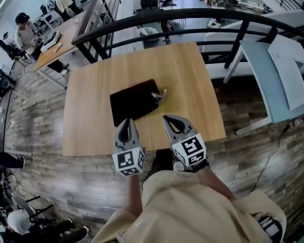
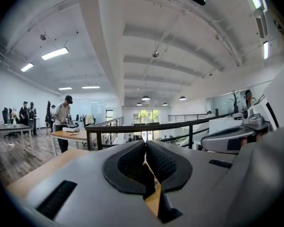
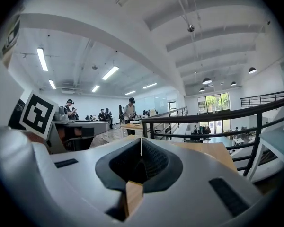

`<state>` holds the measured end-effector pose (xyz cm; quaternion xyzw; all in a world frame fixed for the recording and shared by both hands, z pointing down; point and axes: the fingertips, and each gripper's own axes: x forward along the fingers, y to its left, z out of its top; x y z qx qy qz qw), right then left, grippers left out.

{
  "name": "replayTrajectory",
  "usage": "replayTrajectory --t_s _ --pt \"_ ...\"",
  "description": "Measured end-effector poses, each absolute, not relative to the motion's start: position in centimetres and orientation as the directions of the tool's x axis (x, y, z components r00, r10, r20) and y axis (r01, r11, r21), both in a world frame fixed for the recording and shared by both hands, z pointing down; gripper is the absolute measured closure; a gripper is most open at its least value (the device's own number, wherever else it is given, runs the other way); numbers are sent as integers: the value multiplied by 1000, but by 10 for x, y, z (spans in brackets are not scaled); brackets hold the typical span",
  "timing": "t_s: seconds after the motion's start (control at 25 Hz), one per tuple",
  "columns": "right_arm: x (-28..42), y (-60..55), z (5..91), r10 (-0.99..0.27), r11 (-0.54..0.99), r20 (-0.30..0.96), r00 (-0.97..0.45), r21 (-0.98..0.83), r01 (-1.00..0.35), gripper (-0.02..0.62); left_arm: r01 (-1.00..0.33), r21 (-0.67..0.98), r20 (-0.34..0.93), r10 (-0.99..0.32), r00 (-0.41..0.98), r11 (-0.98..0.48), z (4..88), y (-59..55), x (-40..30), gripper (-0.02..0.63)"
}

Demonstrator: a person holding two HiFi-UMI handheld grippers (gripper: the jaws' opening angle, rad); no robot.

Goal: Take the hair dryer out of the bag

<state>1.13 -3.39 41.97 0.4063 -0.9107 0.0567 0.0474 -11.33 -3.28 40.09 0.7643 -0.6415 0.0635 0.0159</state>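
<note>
You've got bare tabletop [image 1: 91, 115] on every side of the black bag [image 1: 134, 101], while the black railing [image 1: 142, 16] stands beyond the far edge.

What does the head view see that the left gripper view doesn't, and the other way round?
Only the head view: the flat black bag lying whole, seen from above. Only the left gripper view: long white ceiling lights and the left gripper's shut jaws up close. Both: the light wooden table and the black metal railing.
</note>
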Motion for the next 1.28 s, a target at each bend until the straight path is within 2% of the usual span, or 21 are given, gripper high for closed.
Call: replayTrajectory --t_s 0.36,0.76,0.84,1.04,1.16,1.28 --pt "-22 -144 456 -704 670 250 -665 -78 -738 581 -964 -78 259 -939 227 -255 447 -136 -132 592" --pt "-44 -228 503 -658 680 369 -656 -83 -728 581 -895 -166 486 -824 291 -414 525 -219 -143 577" --pt "-46 -241 513 -653 681 390 -649 -72 -729 581 -863 -186 550 -777 305 -470 548 -230 -143 544" --pt "-49 -266 537 -639 671 435 -635 -88 -736 581 -756 -203 674 -649 352 -622 600 -248 -138 414" --pt "-51 -277 546 -639 663 445 -628 -95 -742 581 -643 -216 760 -540 362 -735 635 -248 -133 298" --pt "-51 -283 556 -635 656 461 -619 -101 -748 581 -545 -226 819 -460 342 -807 667 -248 -130 290"
